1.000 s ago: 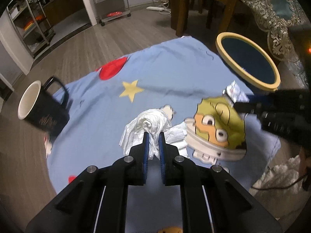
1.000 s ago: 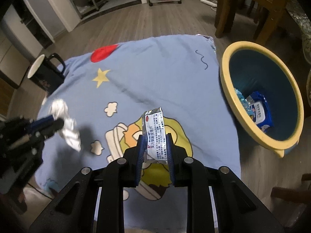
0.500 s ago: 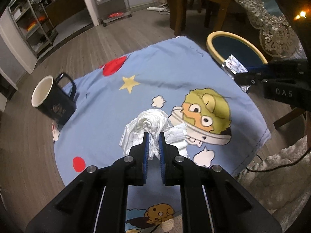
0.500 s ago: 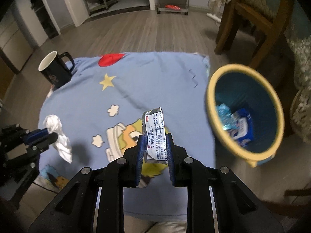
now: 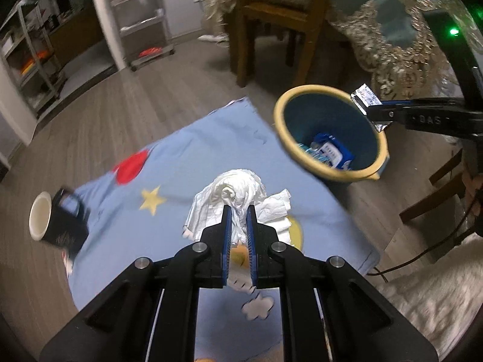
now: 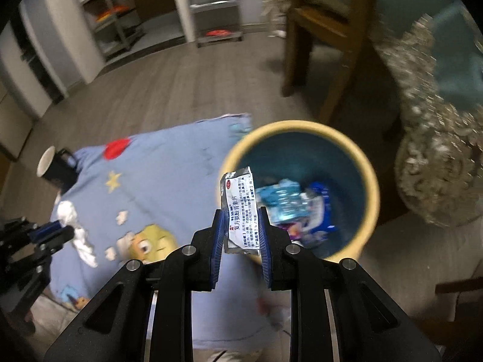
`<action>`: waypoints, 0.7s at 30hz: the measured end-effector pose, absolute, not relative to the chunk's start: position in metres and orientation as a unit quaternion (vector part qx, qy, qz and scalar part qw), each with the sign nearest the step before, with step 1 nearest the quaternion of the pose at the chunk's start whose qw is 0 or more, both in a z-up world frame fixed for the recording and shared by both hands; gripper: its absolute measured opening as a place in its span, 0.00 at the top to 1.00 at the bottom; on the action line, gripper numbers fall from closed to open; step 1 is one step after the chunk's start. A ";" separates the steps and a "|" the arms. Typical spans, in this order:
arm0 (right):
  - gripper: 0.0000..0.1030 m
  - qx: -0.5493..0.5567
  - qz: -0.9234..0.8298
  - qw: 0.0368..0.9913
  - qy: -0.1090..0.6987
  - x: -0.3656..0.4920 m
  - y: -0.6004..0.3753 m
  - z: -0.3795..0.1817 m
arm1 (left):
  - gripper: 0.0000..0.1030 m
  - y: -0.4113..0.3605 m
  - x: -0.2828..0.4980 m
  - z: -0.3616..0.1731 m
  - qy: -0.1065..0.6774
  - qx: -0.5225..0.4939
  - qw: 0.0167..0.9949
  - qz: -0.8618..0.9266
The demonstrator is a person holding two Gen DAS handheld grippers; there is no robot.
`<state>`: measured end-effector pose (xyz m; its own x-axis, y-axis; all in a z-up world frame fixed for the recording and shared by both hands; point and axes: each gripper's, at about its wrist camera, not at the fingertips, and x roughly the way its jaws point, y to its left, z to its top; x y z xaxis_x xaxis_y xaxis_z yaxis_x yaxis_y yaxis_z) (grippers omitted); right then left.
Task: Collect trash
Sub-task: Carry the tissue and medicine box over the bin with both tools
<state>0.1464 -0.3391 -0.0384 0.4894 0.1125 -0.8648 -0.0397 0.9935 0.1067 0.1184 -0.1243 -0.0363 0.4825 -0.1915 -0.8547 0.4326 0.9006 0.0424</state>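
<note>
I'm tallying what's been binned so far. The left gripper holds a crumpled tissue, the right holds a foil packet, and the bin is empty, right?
Not quite: the bin is not empty. The right wrist view shows blue wrappers at its bottom. The left gripper does hold the crumpled tissue, and the right gripper the foil packet.

A home, likely a dining room: a wooden chair (image 5: pixel 271 15) at a table with a lace cloth (image 5: pixel 401 51), wood-look floor (image 5: pixel 151 105), storage shelves (image 5: pixel 142 21) and a cartoon blanket (image 5: pixel 187 166).
</note>
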 end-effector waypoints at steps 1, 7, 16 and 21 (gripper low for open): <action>0.77 0.045 0.037 0.862 0.503 0.149 -0.349 -0.039 | 0.91 -0.133 0.121 -0.035 0.473 0.131 0.851 -0.189; 0.77 0.075 0.000 0.858 0.509 0.158 -0.384 -0.051 | 0.91 -0.182 0.138 -0.026 0.462 0.149 0.845 -0.225; 0.77 0.140 -0.030 0.850 0.507 0.170 -0.427 -0.078 | 0.91 -0.250 0.149 -0.040 0.461 0.167 0.825 -0.281; 0.77 0.164 -0.046 0.840 0.515 0.179 -0.443 -0.095 | 0.91 -0.280 0.159 -0.052 0.453 0.188 0.815 -0.307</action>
<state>0.1790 -0.4429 -0.0954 0.4652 0.0922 -0.8804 0.2462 0.9418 0.2287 0.1592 -0.2799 -0.0521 0.4008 -0.3305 -0.8545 0.6719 0.7400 0.0290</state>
